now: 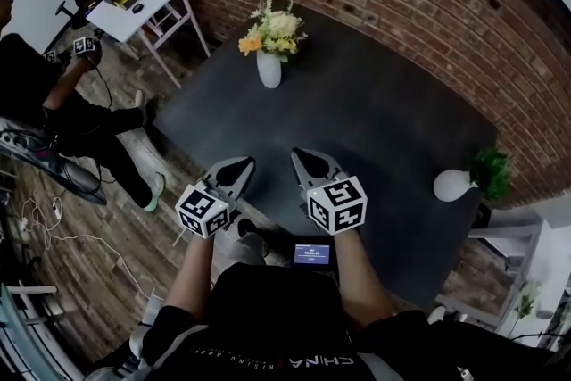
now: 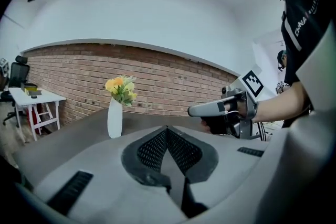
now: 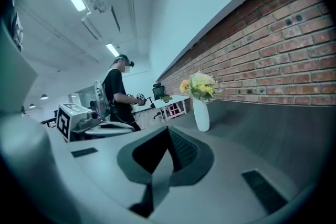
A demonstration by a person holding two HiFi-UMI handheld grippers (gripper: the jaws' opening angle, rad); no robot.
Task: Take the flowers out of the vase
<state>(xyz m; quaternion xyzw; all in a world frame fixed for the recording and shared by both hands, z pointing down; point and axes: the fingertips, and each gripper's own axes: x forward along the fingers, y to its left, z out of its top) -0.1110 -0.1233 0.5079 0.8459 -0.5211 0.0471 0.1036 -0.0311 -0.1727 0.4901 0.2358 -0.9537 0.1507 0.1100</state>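
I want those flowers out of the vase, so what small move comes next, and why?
Likely reach forward toward the vase, opening one gripper: left gripper and right gripper are shut and empty at the table's near edge, far from the flowers.

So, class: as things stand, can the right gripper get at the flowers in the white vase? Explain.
Probably yes, once it moves closer: the dark table between the right gripper and the flowers holds nothing in the way, but the jaws are shut and must open.
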